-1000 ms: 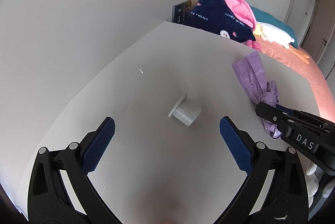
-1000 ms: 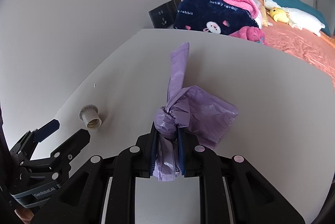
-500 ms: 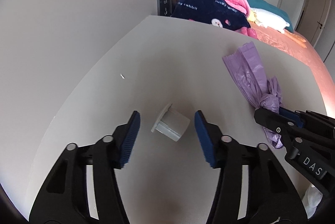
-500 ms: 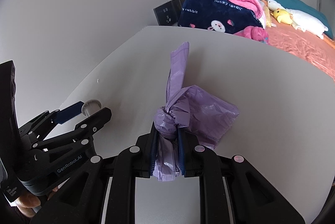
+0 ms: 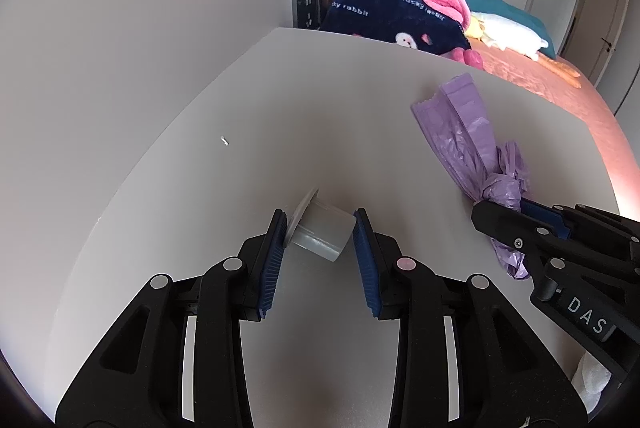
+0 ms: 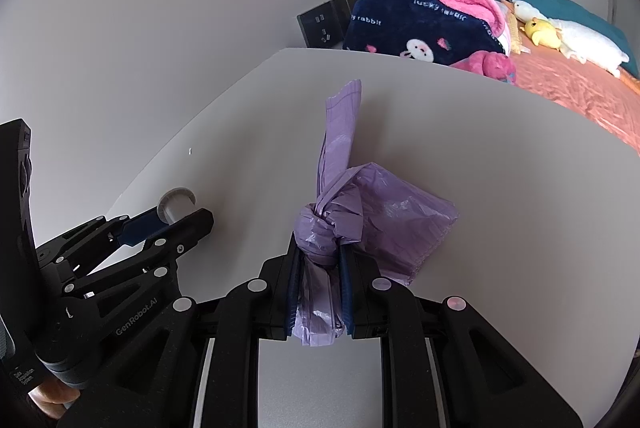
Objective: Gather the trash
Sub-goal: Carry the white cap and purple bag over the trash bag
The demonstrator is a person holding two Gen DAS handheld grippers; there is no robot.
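A small grey plastic cup [image 5: 320, 232] lies on its side on the grey table [image 5: 280, 100]. My left gripper [image 5: 320, 217] is around it. Its jaws are closing, and both blue pads [image 5: 276, 248] touch the cup's sides. In the right wrist view the same cup [image 6: 176, 197] sticks out past the left gripper [image 6: 176, 222]. My right gripper [image 6: 320, 248] is shut on the knot of a purple plastic bag [image 6: 380, 220] that rests on the table. The bag's long tail [image 5: 464, 116] points away from me, with the right gripper [image 5: 500, 206] at its near end.
A tiny white scrap [image 5: 225, 141] lies on the table near the wall. Beyond the far edge are a navy and pink blanket [image 5: 392, 12], a dark socket panel [image 5: 312, 4] and a bed with an orange cover [image 5: 552, 84]. A hand [image 6: 48, 396] holds the left gripper.
The left gripper came forward around the cup and its jaws went from wide open to touching the cup. The right gripper and bag stayed still.
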